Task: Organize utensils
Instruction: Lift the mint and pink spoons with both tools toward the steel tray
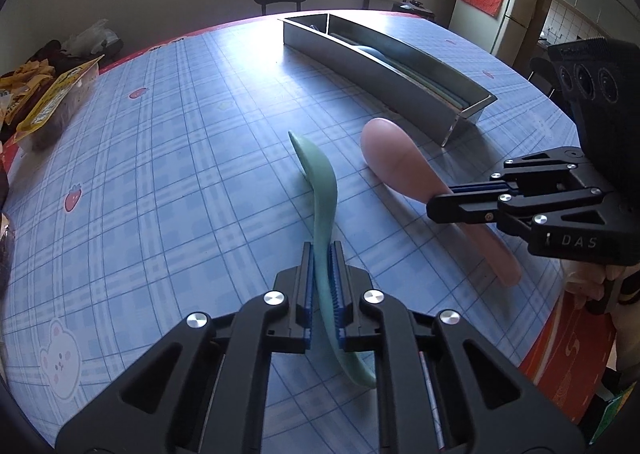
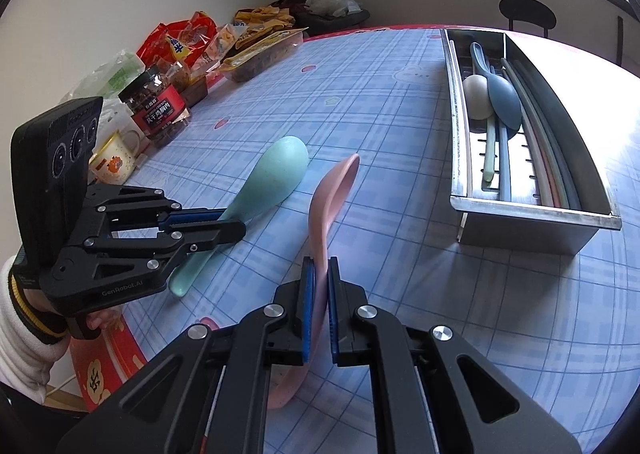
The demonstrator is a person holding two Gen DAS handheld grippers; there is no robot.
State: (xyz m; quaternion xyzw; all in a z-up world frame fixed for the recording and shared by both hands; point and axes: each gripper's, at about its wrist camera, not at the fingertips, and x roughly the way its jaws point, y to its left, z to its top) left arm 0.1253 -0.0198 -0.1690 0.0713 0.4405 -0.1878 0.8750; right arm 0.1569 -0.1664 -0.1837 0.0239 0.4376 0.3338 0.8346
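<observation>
Right wrist view: snack bags (image 2: pixel 224 42), jar (image 2: pixel 154 106) and mug (image 2: pixel 116 158) crowd my counter's (image 2: pixel 400 126) far-left edge. Only here the metal tray (image 2: pixel 532 210) shows spoons inside. My left claw (image 1: pixel 323 254) pinches the green spoon (image 1: pixel 320 182), right claw (image 2: pixel 320 268) the pink spoon (image 2: pixel 330 194), bowls forward near the tray.

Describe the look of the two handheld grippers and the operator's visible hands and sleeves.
Both are matte black linkage grippers with silver pivot screws and ribbed blue finger pads. The right gripper reads "DAS"; the left gripper reads "GenRobot.AI". Each carries a black box with three round lenses. The left hand wears a white sleeve with a black-and-yellow cuff. No cables visible.
</observation>
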